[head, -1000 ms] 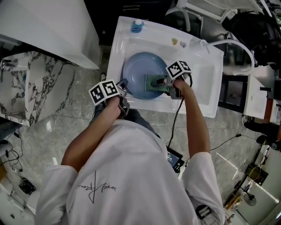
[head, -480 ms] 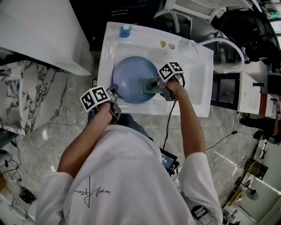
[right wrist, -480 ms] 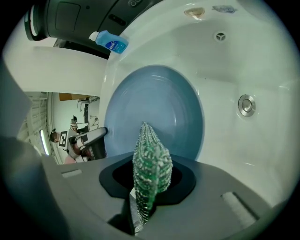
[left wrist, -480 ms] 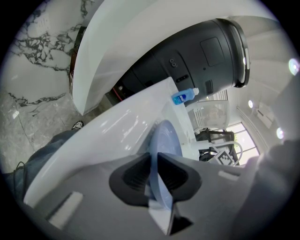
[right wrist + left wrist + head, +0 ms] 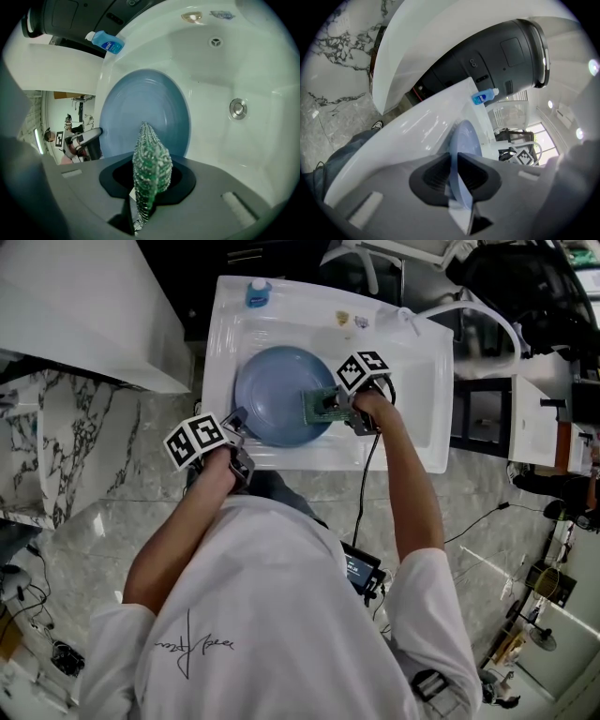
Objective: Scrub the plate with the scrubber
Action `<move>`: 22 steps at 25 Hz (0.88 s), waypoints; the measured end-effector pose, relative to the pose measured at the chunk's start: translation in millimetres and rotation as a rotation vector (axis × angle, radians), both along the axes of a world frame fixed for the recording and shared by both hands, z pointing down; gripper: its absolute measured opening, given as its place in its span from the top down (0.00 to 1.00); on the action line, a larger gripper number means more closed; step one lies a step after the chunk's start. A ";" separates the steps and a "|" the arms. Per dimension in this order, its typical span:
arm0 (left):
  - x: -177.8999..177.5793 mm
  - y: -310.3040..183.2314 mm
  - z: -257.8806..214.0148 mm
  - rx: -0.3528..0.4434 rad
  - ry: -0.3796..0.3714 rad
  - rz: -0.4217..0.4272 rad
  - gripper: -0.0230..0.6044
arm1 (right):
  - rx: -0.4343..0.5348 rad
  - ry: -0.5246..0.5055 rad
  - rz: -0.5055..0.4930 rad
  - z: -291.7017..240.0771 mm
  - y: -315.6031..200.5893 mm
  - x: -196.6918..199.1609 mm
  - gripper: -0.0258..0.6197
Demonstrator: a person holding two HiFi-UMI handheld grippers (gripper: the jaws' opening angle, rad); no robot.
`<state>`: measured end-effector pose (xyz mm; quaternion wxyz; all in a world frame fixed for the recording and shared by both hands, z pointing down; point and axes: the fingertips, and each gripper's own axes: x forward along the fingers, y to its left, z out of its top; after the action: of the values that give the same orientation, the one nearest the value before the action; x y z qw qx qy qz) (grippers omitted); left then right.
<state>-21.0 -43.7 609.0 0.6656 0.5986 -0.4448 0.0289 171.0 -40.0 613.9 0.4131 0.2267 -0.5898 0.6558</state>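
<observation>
In the head view, a white moulded sink (image 5: 412,381) is seen from above on a grey marble floor (image 5: 112,474). White panels and dark equipment crowd around it. A round pale-blue plate (image 5: 272,399) lies in the basin. A small blue bottle (image 5: 258,292) stands on the far rim. The left tool (image 5: 236,423) is closed on the plate's near-left edge. The right tool (image 5: 330,407) presses a green mesh scrubber (image 5: 317,407) against the plate's right part. Compared with a second ago, the sink is framed higher and further left. Both holds are unchanged, and the scrubber is still on the plate's right side.

In the left gripper view, the plate (image 5: 464,140) is seen edge-on, pinched between the narrow jaws of the left tool (image 5: 457,176). The sink rim (image 5: 417,126) runs beneath it and the bottle (image 5: 483,97) lies beyond. A large dark rounded appliance (image 5: 497,51) fills the background, something the head view does not make clear.

In the right gripper view, the scrubber (image 5: 150,164) is clamped upright in the right tool (image 5: 149,187). Its tip is against the plate (image 5: 140,108). A round metal drain (image 5: 238,108) in the sink wall (image 5: 211,79) is shown only here. The bottle (image 5: 107,42) stands at the upper left.
</observation>
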 end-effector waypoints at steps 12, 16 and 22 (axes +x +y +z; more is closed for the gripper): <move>-2.8 -0.2 -1.7 0.003 -0.017 -0.003 0.80 | 0.137 0.104 -0.058 -3.7 -16.9 16.9 0.86; -10.5 1.5 -6.0 0.008 -0.025 -0.017 0.80 | 0.225 0.085 -0.036 -10.5 -23.9 11.8 0.86; -15.7 7.0 -13.5 0.011 -0.017 -0.035 0.80 | 0.357 0.047 -0.003 -18.3 -24.2 -3.6 0.86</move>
<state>-36.7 -36.7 595.5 0.6588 0.5942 -0.4610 0.0197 167.4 -64.2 595.6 0.3811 0.3106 -0.6873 0.5347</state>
